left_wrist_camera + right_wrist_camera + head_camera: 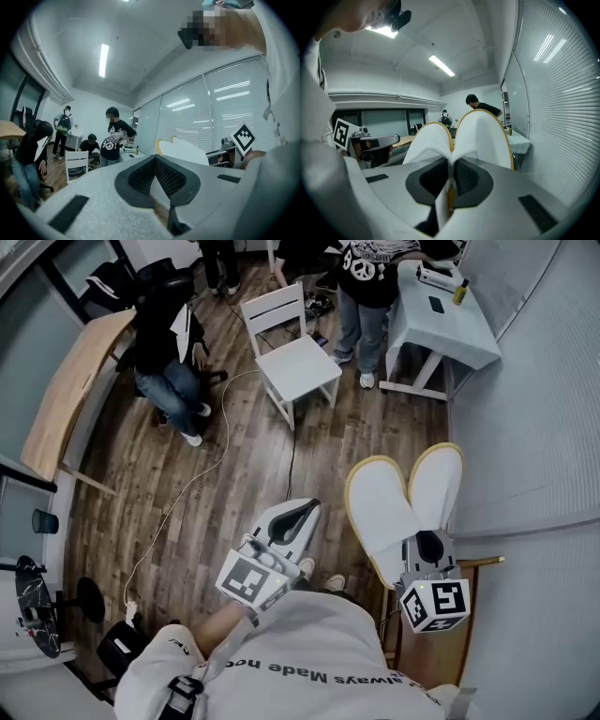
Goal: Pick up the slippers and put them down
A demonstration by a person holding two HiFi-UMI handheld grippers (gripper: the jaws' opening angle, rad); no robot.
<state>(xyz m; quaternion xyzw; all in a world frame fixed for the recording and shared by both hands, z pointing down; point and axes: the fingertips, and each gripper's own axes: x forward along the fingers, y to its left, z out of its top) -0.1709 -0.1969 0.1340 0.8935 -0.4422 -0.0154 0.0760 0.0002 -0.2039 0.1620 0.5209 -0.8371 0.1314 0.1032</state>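
Note:
Two white slippers with yellow edging, one [380,512] beside the other [437,482], stick out side by side, soles pressed together at the heel end. My right gripper [427,547] is shut on both heels. In the right gripper view the pair [483,136] fans up from the jaws of the right gripper [451,177]. My left gripper [298,512] hangs to the left of the slippers, apart from them, shut with nothing in it. In the left gripper view its jaws meet in the left gripper [155,161], and the slippers [183,149] show beyond them at the right.
A white chair [295,357] and a white table [441,324] stand ahead, with people next to them. A wooden table [70,390] runs along the left. A cable [202,474] trails over the wooden floor. A blind-covered wall [534,446] closes off the right.

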